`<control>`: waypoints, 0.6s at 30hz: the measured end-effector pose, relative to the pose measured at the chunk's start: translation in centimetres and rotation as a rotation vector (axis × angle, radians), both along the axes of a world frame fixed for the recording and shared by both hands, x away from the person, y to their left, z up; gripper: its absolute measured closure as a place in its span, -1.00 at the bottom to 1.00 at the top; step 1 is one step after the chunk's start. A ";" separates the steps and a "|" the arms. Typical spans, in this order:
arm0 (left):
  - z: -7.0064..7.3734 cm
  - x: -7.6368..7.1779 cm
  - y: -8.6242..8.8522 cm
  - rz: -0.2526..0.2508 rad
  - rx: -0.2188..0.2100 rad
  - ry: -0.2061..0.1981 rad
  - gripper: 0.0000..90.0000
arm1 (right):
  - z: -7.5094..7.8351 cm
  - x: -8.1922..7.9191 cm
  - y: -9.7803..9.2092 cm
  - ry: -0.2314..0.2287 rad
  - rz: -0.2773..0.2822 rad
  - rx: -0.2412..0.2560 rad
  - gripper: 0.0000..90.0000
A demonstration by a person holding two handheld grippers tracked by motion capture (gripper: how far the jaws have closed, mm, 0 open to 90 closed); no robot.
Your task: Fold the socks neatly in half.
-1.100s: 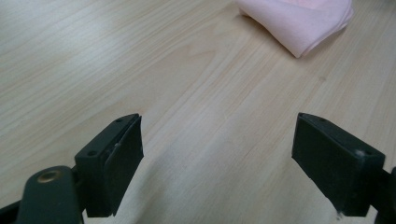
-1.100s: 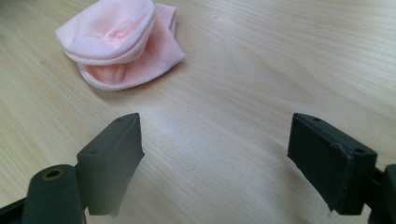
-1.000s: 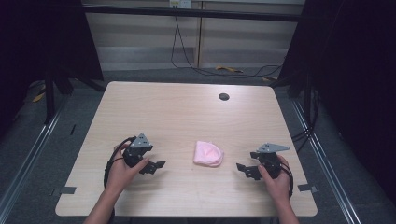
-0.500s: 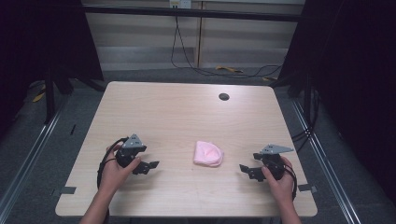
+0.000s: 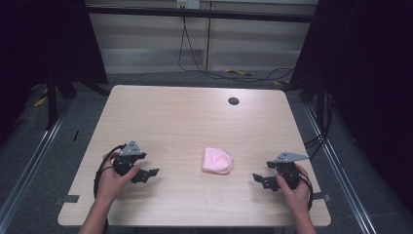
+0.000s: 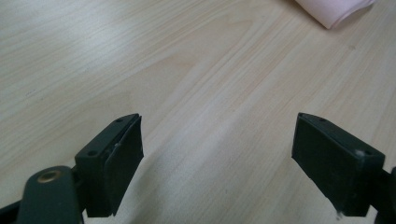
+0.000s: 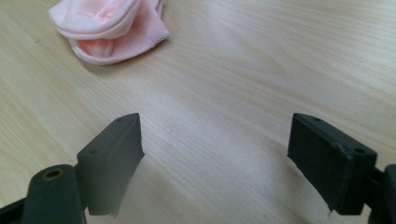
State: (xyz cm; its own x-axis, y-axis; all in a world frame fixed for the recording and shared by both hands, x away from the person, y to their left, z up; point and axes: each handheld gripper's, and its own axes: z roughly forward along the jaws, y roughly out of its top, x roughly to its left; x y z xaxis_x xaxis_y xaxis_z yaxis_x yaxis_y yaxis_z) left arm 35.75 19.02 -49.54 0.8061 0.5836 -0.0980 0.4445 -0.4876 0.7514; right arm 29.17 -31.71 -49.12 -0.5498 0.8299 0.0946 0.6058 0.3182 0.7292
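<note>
A folded pink cloth (image 5: 217, 160), which looks like a small sock, lies on the wooden table (image 5: 195, 122) between my two grippers. My left gripper (image 5: 144, 174) rests low over the table to the cloth's left, open and holding nothing. In the left gripper view the open gripper (image 6: 219, 126) frames bare wood, with the pink cloth (image 6: 334, 9) at the top right corner. My right gripper (image 5: 262, 180) is to the right of the cloth, also open and holding nothing. The right gripper view shows that gripper (image 7: 215, 123) over bare wood, with the cloth (image 7: 109, 28) at the upper left.
A small black round disc (image 5: 234, 101) sits near the table's far edge, right of centre. Dark frame posts and cables stand behind and beside the table. Both hands are close to the near edge.
The left gripper has drifted left and slightly nearer, away from the cloth. The right gripper has moved a little right and nearer. The cloth has not moved.
</note>
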 end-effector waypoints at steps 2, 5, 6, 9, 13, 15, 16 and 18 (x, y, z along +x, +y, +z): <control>0.0 0.0 0.2 0.000 -0.003 0.001 -0.64 | 0.0 0.0 -0.1 0.000 0.002 -0.002 -0.61; 0.0 -0.1 0.8 -0.002 0.009 -0.007 -0.64 | 0.0 -0.1 -0.3 0.004 0.003 -0.007 -0.61; -0.1 -0.1 1.0 0.004 0.004 -0.007 -0.64 | 0.0 -0.1 -0.4 0.000 0.005 -0.012 -0.61; -0.2 -0.2 1.6 0.016 0.005 -0.005 -0.64 | 0.0 -0.1 -0.8 0.006 -0.002 -0.018 -0.61; -0.3 -0.1 2.4 0.043 0.001 -0.008 -0.64 | -0.1 -0.2 -1.2 0.006 -0.013 -0.021 -0.61; -0.3 -0.2 2.7 0.049 -0.002 -0.009 -0.64 | -0.1 -0.2 -1.4 0.007 -0.019 -0.017 -0.61; -0.3 -0.2 2.9 0.052 0.000 -0.009 -0.64 | -0.1 -0.2 -1.5 0.007 -0.019 -0.018 -0.61; -0.5 -0.2 3.2 0.066 -0.001 -0.002 -0.64 | -0.1 -0.2 -1.7 0.010 -0.024 -0.022 -0.61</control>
State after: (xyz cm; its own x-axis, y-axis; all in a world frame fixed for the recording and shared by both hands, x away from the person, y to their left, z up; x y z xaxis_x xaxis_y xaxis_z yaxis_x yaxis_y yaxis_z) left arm 35.57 22.27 -50.00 0.7662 0.6352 -0.0972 0.4738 -0.4564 0.7531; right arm 28.97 -33.41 -49.24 -0.5290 0.8447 0.0819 0.6206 0.3192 0.7162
